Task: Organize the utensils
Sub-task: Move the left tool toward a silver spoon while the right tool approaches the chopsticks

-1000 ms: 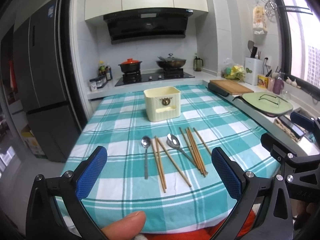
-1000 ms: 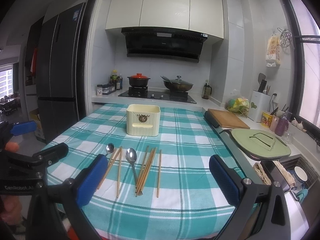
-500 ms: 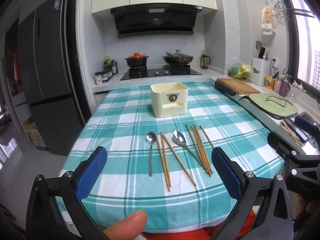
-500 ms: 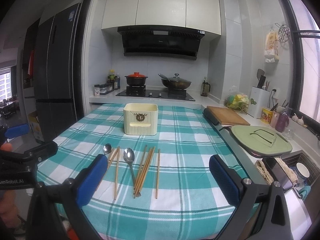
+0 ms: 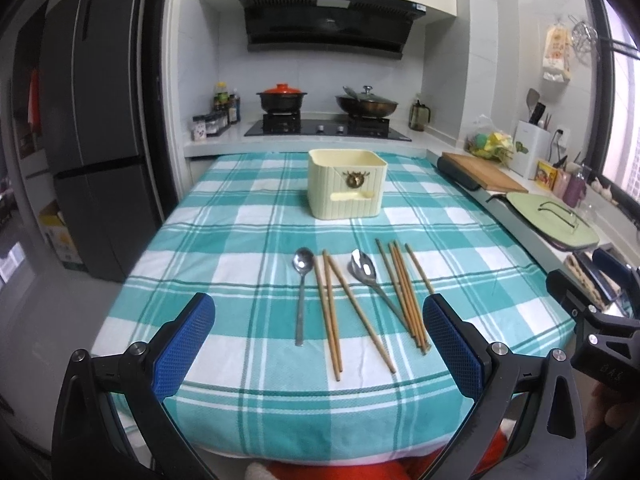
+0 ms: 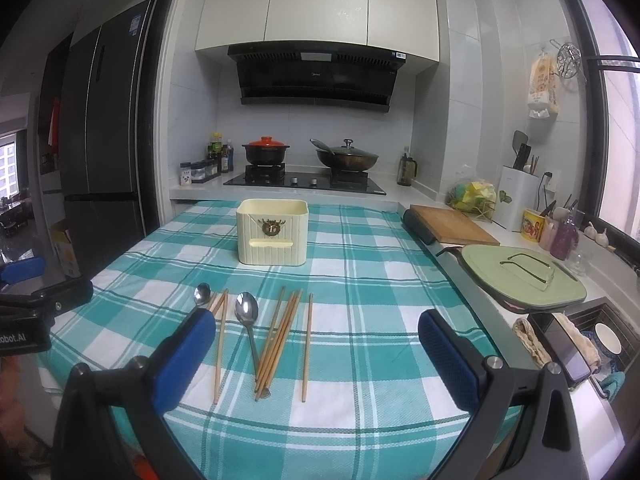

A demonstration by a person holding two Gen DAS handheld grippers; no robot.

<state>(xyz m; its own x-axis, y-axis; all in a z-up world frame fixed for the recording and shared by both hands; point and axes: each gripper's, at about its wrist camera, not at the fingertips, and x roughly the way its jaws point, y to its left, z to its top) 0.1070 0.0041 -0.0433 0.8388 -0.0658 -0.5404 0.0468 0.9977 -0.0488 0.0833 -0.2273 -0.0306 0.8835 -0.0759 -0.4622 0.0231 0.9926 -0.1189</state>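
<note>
Checked tablecloth [image 5: 224, 240]: cream holder [image 5: 346, 190], spoons [image 5: 302, 280], chopsticks [image 5: 406, 292].

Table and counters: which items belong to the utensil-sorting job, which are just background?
Job:
- two spoons
- chopsticks
- cream holder
- left gripper, right gripper, both open and empty

Background:
- red-lidded pot
- wok
- cutting board
- green lid
- fridge

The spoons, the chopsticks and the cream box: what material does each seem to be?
Spoons: polished metal, probably steel; they reflect light. Chopsticks: matte tan sticks, likely wood or bamboo. Cream box: ribbed, evenly coloured, probably plastic.
</note>
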